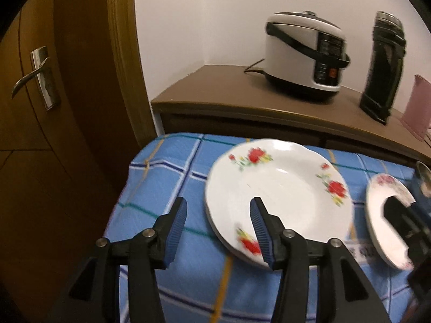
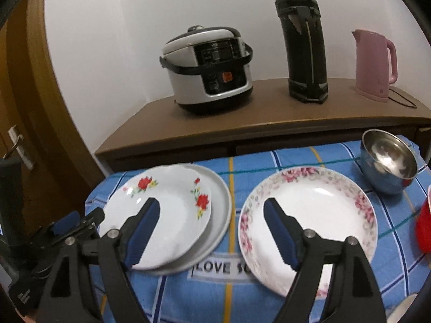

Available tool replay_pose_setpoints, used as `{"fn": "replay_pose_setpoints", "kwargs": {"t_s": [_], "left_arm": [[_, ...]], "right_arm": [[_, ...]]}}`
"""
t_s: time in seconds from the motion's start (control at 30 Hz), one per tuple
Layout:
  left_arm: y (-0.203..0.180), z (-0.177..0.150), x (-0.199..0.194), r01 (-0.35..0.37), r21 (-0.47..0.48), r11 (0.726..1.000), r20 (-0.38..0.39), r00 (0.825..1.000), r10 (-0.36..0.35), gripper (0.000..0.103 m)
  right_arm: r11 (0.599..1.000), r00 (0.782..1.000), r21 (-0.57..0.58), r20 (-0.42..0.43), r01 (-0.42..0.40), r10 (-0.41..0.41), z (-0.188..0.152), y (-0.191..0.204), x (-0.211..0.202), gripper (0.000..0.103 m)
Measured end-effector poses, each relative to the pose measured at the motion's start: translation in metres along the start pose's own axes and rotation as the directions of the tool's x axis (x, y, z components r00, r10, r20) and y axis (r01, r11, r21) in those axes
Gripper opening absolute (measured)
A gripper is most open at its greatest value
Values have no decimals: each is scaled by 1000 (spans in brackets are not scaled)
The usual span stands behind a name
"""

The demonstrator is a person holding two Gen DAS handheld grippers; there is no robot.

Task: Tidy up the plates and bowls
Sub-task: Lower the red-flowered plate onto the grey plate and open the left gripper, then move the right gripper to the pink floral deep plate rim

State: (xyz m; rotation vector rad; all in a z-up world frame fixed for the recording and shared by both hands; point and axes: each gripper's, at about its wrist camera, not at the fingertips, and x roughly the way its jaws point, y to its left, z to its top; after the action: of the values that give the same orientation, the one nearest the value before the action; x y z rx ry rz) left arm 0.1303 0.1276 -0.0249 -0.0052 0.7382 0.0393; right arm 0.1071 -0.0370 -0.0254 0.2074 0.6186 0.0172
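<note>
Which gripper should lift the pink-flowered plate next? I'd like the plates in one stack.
Probably the right gripper: it is open and empty with the pink-flowered plate just ahead. The left gripper hangs by the red-flowered plate.

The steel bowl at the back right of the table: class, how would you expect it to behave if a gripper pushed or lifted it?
The steel bowl looks thin-walled, so probably light for its size. Its polished, curved wall would likely be slippery between flat pads. It already sits tilted on the checked cloth, so a push may well rock or slide it.

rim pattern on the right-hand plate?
Pink roses with grey scrollwork around the rim of the plate, centre plain white. Right wrist view shows it best.
</note>
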Motion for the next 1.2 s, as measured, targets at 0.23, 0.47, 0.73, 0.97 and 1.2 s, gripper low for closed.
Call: {"fn": "replay_pose_setpoints", "kwargs": {"t_s": [0.23, 0.47, 0.73, 0.97, 1.2], "left_arm": [[-16, -16, -28, 54, -22, 998, -22, 998, -55, 52], [-46, -29, -51, 106, 16, 994, -24, 994, -106, 52], [-76, -42, -67, 153, 52, 987, -40, 988, -151, 52], [-98, -55, -64, 196, 65, 978, -89, 978, -190, 52], [-115, -54, -63, 210, 92, 973, -98, 975, -201, 52]], "right_arm": [[999, 998, -20, -50, -36, 35, -17, -8, -26, 81], [999, 996, 0, -75, -43, 42, -23, -42, -60, 81], [998, 999, 59, -49, 14, -11, -28, -100, -98, 81], [993, 998, 107, -40, 45, -41, -32, -139, -111, 78], [987, 997, 153, -54, 58, -50, -28, -177, -120, 71]]}}
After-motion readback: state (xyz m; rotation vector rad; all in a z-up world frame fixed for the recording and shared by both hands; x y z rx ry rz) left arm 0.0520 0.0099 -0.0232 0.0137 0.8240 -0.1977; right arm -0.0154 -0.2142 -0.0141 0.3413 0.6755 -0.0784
